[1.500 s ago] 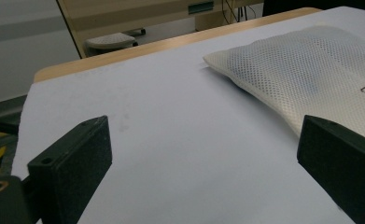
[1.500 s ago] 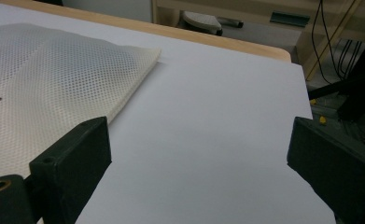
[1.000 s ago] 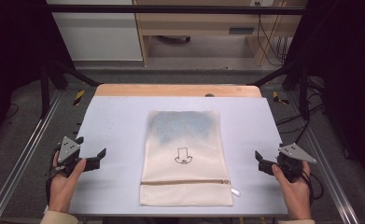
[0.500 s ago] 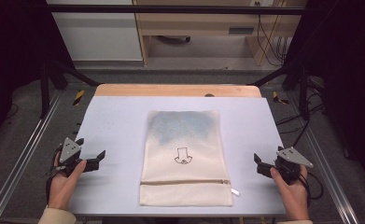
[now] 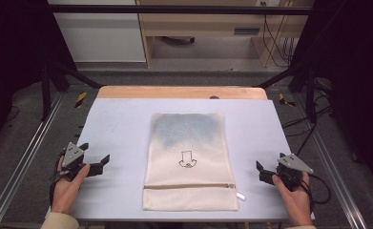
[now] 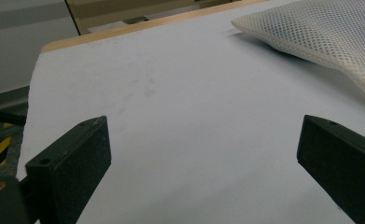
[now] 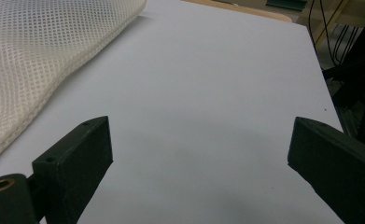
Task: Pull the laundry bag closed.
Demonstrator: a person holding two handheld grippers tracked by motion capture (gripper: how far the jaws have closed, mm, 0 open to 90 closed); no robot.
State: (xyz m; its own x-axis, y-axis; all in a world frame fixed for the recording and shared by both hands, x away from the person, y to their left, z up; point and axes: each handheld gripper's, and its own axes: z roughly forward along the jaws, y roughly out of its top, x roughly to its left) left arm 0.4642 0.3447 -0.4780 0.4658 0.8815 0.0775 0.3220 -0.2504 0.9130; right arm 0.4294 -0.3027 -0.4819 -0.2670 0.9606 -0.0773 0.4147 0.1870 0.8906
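Note:
A cream mesh bag lies flat in the middle of the pale table, its zipper running across near the front end. Something blue-grey shows through the mesh at the far end, and a small black drawing marks the middle. My left gripper rests open on the table left of the bag and apart from it, holding nothing. My right gripper stands open to the right of the bag, also holding nothing. The left gripper view has the bag at its upper right. The right gripper view has the bag at its left.
A wooden strip borders the table's far edge. Metal frame rails run along both sides, with cables on the floor at the right. Bare table surface lies on each side of the bag.
My right gripper has shifted a little to the left, toward the bag. The left gripper and the bag have hardly moved.

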